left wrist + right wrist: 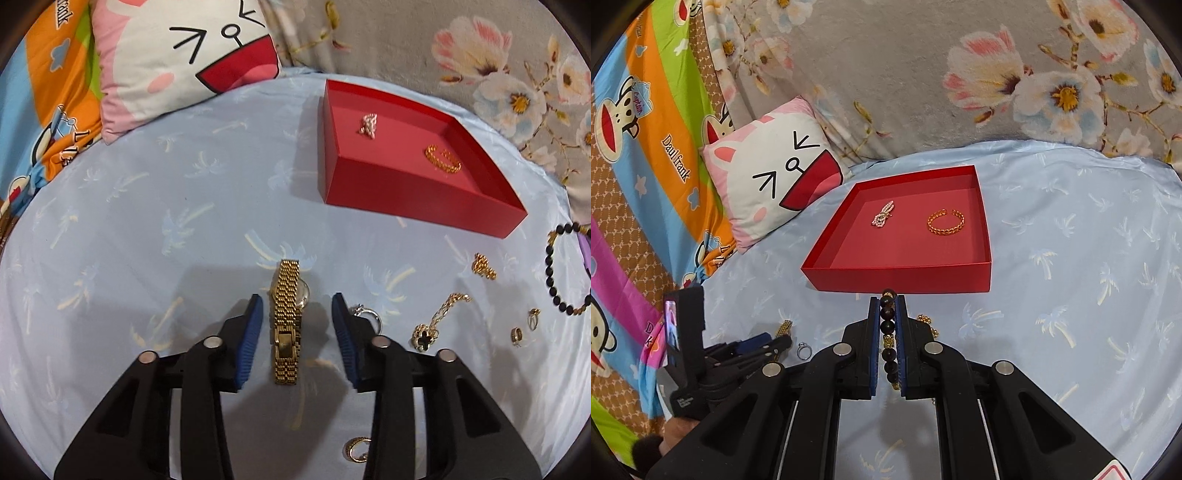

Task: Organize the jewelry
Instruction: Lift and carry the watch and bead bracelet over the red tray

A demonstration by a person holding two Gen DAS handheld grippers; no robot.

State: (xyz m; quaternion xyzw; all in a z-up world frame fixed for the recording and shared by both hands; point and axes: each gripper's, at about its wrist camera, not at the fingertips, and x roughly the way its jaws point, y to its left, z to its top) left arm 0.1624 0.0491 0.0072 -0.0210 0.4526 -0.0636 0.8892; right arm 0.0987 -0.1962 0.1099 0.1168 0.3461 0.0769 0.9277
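A gold watch (286,317) lies lengthwise on the light blue sheet between the blue pads of my left gripper (297,299). That gripper is open, with a gap on each side of the band. My right gripper (888,299) is shut on a dark bead bracelet (888,326) just in front of the red box (905,282). The bracelet's loop (554,273) also shows at the right edge of the left wrist view. Inside the red box (417,195) lie a pearl piece (882,218) and a gold bangle (945,222).
Loose on the sheet to the right of the watch are a silver ring (369,314), a clover pendant necklace (432,328), a gold chain piece (484,266) and small earrings (524,326). A gold earring (356,448) lies under the gripper. A cartoon pillow (768,184) and floral blanket (923,74) border the back.
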